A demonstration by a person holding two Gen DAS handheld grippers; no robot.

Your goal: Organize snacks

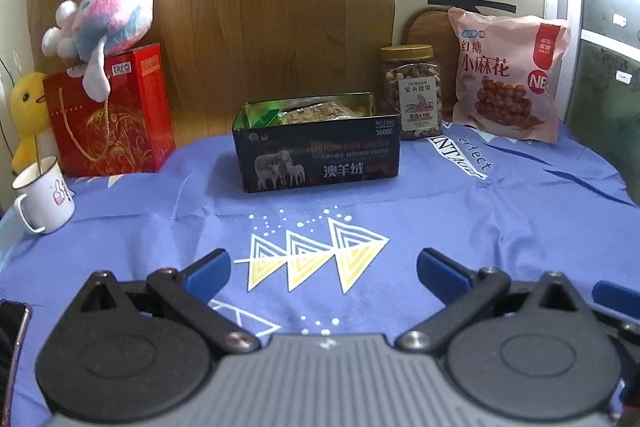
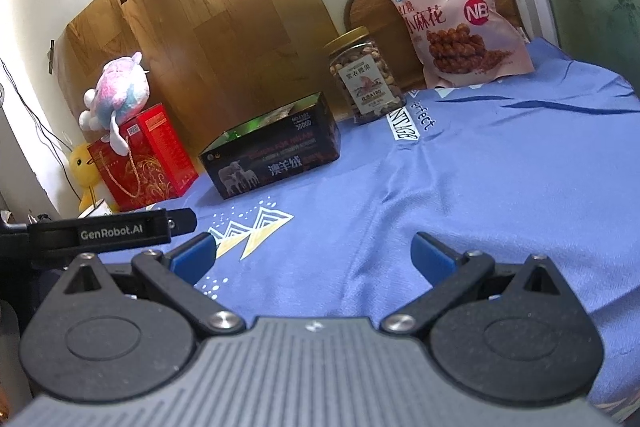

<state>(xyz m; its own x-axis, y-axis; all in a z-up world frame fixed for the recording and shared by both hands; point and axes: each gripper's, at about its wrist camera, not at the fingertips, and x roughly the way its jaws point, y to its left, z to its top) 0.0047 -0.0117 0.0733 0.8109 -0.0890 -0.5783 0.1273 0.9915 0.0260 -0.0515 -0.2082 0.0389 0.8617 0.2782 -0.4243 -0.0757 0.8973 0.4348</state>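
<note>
In the left wrist view, my left gripper (image 1: 324,269) hangs low over the blue printed cloth (image 1: 440,227), its two blue fingers wide apart with nothing between them. The dark open cardboard box with white sheep printed on its front (image 1: 320,155) stands straight ahead, well apart from the fingertips. It holds some packets, green and brownish, but I cannot count them. Just right of the box stands one clear plastic jar of nuts with a gold lid (image 1: 412,91), and further right one pink snack bag with red and white print (image 1: 510,75) leans against the wall. At the left I see one red gift box (image 1: 116,115) with one pink-and-blue plush toy (image 1: 108,19) on top, one yellow plush duck (image 1: 26,107) and one white enamel mug (image 1: 44,195).

In the right wrist view, my right gripper (image 2: 314,255) also has its fingers spread and empty. The box (image 2: 276,159) lies ahead to the left, well apart; the jar (image 2: 366,79) and the bag (image 2: 460,15) stand further back. The black body of the left gripper (image 2: 108,229) shows at the left edge.
</note>
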